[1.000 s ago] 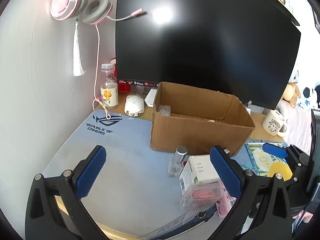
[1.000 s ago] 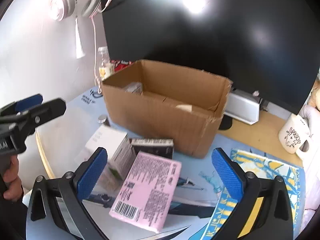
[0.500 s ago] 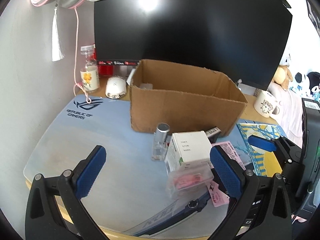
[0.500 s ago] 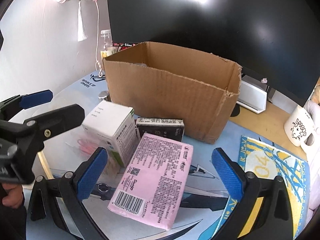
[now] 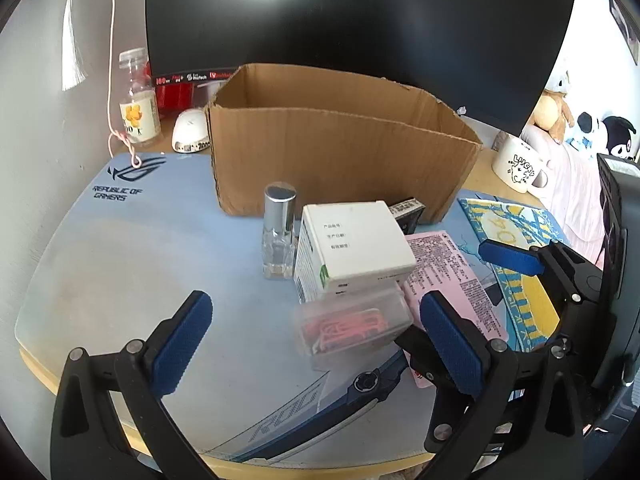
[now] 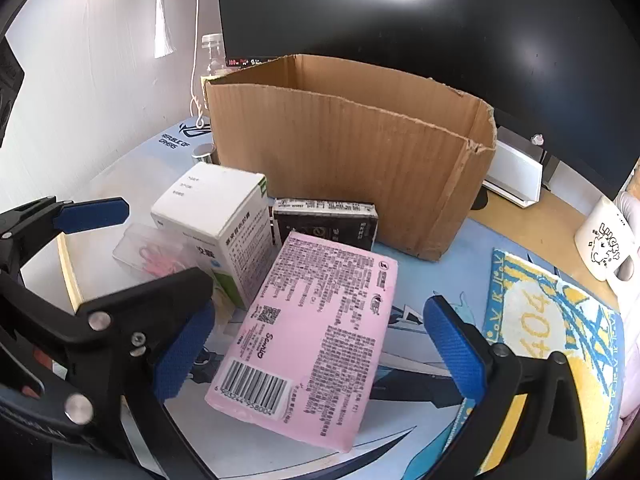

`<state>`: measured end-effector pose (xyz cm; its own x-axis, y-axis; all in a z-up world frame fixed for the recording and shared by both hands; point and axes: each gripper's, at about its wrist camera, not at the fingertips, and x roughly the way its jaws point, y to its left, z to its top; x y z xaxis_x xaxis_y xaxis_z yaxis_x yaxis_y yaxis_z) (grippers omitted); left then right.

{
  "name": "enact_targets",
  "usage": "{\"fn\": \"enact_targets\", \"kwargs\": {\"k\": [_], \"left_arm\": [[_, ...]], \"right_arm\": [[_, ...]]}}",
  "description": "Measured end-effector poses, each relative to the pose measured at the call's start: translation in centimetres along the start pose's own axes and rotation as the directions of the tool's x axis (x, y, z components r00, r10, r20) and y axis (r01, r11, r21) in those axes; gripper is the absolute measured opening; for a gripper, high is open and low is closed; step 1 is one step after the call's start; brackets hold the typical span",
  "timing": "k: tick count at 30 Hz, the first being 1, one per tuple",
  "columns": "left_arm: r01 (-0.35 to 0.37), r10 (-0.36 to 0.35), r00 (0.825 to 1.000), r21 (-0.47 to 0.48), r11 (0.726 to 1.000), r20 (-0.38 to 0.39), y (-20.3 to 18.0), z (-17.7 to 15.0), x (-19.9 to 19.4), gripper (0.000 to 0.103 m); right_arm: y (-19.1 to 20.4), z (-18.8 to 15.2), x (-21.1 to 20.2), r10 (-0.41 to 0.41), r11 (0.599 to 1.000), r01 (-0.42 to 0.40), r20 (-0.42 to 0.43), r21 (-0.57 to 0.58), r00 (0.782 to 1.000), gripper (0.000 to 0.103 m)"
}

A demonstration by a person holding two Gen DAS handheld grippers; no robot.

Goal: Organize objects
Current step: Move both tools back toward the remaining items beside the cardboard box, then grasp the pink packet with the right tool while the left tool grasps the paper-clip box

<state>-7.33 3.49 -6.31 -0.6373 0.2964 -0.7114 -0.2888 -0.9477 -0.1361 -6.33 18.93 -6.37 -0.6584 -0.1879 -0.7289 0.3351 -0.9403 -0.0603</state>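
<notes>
Task barely begun: bottle (image 5: 279, 236), white box (image 5: 352, 246), clip case (image 5: 352, 326), black box (image 6: 324, 222), pink pack (image 6: 312, 340) all outside carton (image 5: 340, 152), before its front wall. Left gripper (image 5: 316, 344), right gripper (image 6: 320, 344) both spread, empty.

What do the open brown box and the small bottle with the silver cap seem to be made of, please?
The brown box looks like plain corrugated cardboard: matte, ribbed walls and ragged torn top edges. The small bottle appears to be clear glass or hard plastic, since the mat shows through it; its cap looks like shiny metal or metallised plastic.
</notes>
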Motion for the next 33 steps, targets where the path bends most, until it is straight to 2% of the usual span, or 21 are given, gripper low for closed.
{"fn": "enact_targets", "kwargs": {"k": [11,16,19,22,26,30,32,33], "left_arm": [[-0.015,0.015,0.999,-0.008,1.000,-0.046,0.2,-0.5,1.5,0.103],[-0.033,0.033,0.998,-0.004,0.999,-0.046,0.1,-0.7,1.8,0.102],[-0.072,0.072,0.997,-0.025,0.997,-0.028,0.4,-0.7,1.6,0.101],[-0.057,0.057,0.998,-0.026,0.998,-0.033,0.6,-0.7,1.7,0.100],[0.003,-0.005,0.999,-0.033,0.999,-0.053,0.8,-0.7,2.0,0.084],[0.030,-0.032,0.997,-0.025,0.999,-0.069,0.4,-1.0,2.4,0.072],[0.054,-0.055,0.995,-0.018,0.998,-0.080,0.1,-1.2,2.4,0.060],[0.060,-0.061,0.995,-0.015,0.998,-0.084,0.0,-1.3,2.5,0.059]], "right_arm": [[0.0,-0.5,1.6,-0.005,1.000,0.004,-0.039,-0.018,0.999,0.103],[0.3,-0.9,1.8,0.028,0.999,-0.028,-0.029,-0.020,0.999,0.103],[0.5,-0.9,1.8,0.029,0.999,-0.030,-0.021,-0.029,0.999,0.103],[0.8,-1.0,1.9,0.026,0.999,-0.027,-0.017,-0.041,1.000,0.103],[1.0,-1.1,2.1,0.029,0.999,-0.030,-0.025,-0.045,0.999,0.103],[0.9,-1.0,2.4,0.037,0.998,-0.038,-0.033,-0.043,0.999,0.103],[0.9,-1.0,2.5,0.043,0.998,-0.044,-0.036,-0.043,0.998,0.103],[0.9,-1.1,2.6,0.044,0.998,-0.046,-0.037,-0.044,0.998,0.103]]}}
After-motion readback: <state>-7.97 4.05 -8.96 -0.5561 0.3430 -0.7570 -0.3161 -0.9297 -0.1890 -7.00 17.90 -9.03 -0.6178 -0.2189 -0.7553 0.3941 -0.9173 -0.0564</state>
